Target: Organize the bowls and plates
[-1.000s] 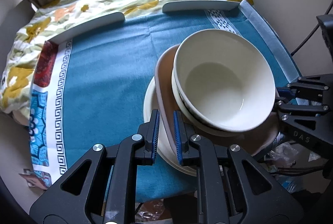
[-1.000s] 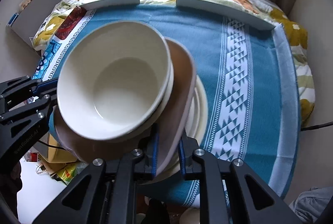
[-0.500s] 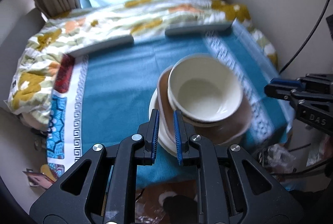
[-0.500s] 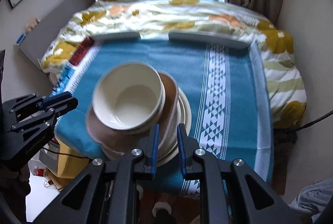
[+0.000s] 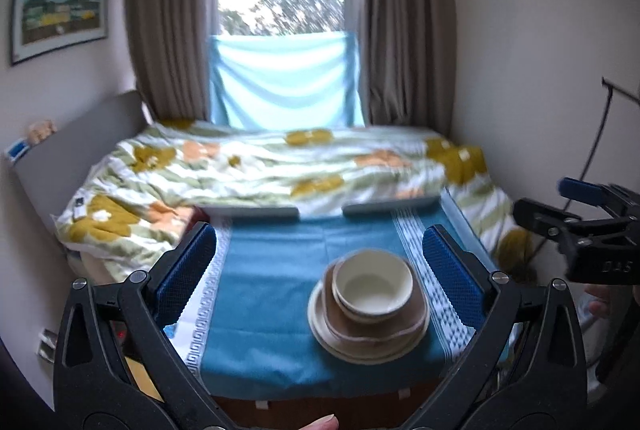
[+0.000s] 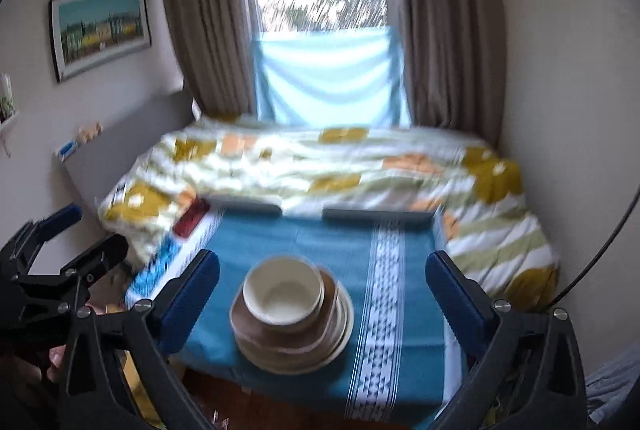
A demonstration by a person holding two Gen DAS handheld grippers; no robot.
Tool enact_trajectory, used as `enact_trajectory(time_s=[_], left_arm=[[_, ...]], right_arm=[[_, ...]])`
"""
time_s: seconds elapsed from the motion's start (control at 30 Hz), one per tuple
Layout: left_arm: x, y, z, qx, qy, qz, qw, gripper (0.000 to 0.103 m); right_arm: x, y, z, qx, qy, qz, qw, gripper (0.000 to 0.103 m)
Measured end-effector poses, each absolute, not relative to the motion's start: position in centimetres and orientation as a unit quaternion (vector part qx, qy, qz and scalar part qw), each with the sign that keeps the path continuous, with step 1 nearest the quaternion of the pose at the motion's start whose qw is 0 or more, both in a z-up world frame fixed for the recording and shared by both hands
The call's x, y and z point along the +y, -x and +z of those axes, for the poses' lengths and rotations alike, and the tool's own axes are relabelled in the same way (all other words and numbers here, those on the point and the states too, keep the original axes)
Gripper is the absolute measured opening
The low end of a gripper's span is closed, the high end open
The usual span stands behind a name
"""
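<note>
A cream bowl [image 5: 374, 288] sits in a brown plate [image 5: 380, 328], which rests on cream plates [image 5: 320, 322], all stacked on the blue-clothed table [image 5: 272, 290]. The right wrist view shows the same bowl [image 6: 284, 294], brown plate [image 6: 250, 326] and cream plates [image 6: 344, 334]. My left gripper [image 5: 320, 274] is high above and back from the stack, its jaws opening wide with nothing between them. My right gripper [image 6: 322, 294] is likewise raised, its jaws opening, empty. Each gripper also shows at the edge of the other's view: the right gripper [image 5: 540, 196] and the left gripper [image 6: 98, 230].
Two grey bars [image 5: 248, 211] lie along the table's far edge. A bed with a floral quilt [image 5: 280, 166] lies behind, under a curtained window. A black cable [image 5: 592, 150] hangs by the right wall. A framed picture [image 5: 60, 10] hangs on the left wall.
Both grippers let go of the brown plate's rim, rose and pulled back from the stack. Their jaws went from nearly shut to wide apart. The stack now sits far smaller, level on the table.
</note>
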State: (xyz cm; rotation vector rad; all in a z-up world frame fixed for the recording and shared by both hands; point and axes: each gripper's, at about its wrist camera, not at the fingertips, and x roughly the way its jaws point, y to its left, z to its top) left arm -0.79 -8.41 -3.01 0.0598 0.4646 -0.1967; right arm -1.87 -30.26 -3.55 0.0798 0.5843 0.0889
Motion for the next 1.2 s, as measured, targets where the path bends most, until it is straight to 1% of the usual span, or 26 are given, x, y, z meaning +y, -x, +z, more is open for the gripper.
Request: enact_trajectory(time_s=[0.13, 0.33, 0.73, 1.2], left_arm=[[-6.7, 2.4, -0.9, 0.2, -0.015, -0.081, 0.976, 0.103], [-5.5, 3.5, 0.5, 0.182, -0.019, -0.08, 0.98, 0.103], [-4.1, 3.1, 0.8, 0.161, -0.026, -0.084, 0.983, 0.103], [-3.3, 1.9, 0.7, 0.159, -0.024, -0.097, 0.982, 0.103]], right_arm=[[-29.7, 3.3, -1.8, 0.256, -0.043, 0.023, 0.965, 0.102], [-28.6, 4.3, -1.0, 0.238, -0.037, -0.003, 0.971, 0.102], [-27.2, 4.6, -0.9, 0.219, -0.033, -0.033, 0.975, 0.102], [-26.4, 3.7, -1.0, 0.22, -0.032, -0.048, 0.974, 0.102]])
